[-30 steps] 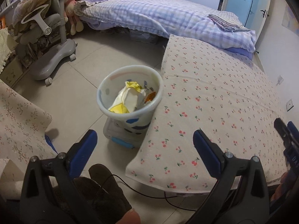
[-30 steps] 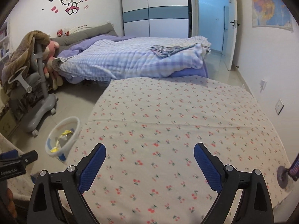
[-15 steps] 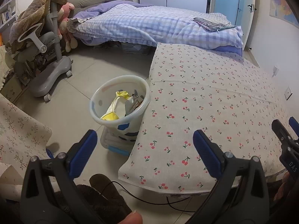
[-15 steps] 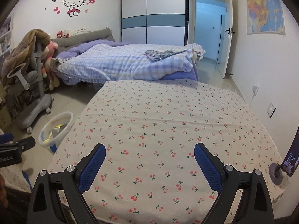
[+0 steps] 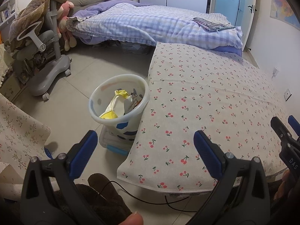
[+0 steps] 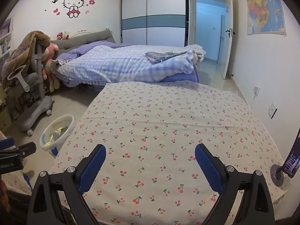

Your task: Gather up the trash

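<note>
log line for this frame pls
left gripper: open, empty | right gripper: open, empty | bin: holds trash, beside table

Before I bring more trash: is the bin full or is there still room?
Still room. The bin stands upright with yellow and white wrappers lying below its rim.

Kid's bedroom, pretty much. A white wall point(image 6: 249, 60) is decorated with a Hello Kitty decal point(image 6: 73, 1), and a map point(image 6: 265, 11) is pinned up right of the open door point(image 6: 227, 37). Left of that door a white-and-teal sliding wardrobe point(image 6: 153, 18) is seen. In front of the wardrobe a bed point(image 6: 123, 65) is covered in lilac check bedding, and the floor point(image 5: 90, 65) is laid with pale grey tiles.
</note>
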The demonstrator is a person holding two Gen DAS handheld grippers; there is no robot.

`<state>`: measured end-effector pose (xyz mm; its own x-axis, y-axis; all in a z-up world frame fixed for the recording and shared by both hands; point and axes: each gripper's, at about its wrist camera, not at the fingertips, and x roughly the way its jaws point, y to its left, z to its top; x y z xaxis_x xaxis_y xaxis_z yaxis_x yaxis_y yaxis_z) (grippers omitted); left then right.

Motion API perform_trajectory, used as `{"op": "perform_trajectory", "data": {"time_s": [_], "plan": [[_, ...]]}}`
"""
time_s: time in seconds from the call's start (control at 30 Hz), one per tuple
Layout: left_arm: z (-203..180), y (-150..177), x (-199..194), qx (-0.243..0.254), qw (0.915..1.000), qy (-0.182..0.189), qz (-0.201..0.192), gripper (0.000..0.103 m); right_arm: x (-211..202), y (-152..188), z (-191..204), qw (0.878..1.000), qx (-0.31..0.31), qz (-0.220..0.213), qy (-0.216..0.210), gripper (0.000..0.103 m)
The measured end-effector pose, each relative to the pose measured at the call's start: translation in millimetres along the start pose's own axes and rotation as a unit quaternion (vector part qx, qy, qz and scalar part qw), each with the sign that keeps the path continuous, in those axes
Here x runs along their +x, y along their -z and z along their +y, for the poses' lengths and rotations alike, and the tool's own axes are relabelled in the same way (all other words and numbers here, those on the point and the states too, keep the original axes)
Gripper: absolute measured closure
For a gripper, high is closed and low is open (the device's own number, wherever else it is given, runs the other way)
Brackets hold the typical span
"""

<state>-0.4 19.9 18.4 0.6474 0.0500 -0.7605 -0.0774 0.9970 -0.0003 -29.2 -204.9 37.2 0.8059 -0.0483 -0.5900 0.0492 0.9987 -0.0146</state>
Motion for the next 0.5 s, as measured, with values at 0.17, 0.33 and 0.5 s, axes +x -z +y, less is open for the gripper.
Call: {"op": "perform_trajectory", "data": {"time_s": [0.17,0.33,0.5], "plan": [[0.2,1.3,1.1,0.000,1.0000,0.001,0.004,0.001,2.0,0.5,1.8,1.000,-0.002,0.004,-0.001,0.006],[0.5,1.7,2.2,-0.001,1.0000,0.003,0.006,0.001,1.3,0.1,1.5,1.000,-0.003,0.002,0.000,0.006],[0.0,2.0,2.9,-0.001,1.0000,0.004,0.008,0.001,1.2,-0.8,2.1,1.000,-0.003,-0.002,0.000,0.006]]}}
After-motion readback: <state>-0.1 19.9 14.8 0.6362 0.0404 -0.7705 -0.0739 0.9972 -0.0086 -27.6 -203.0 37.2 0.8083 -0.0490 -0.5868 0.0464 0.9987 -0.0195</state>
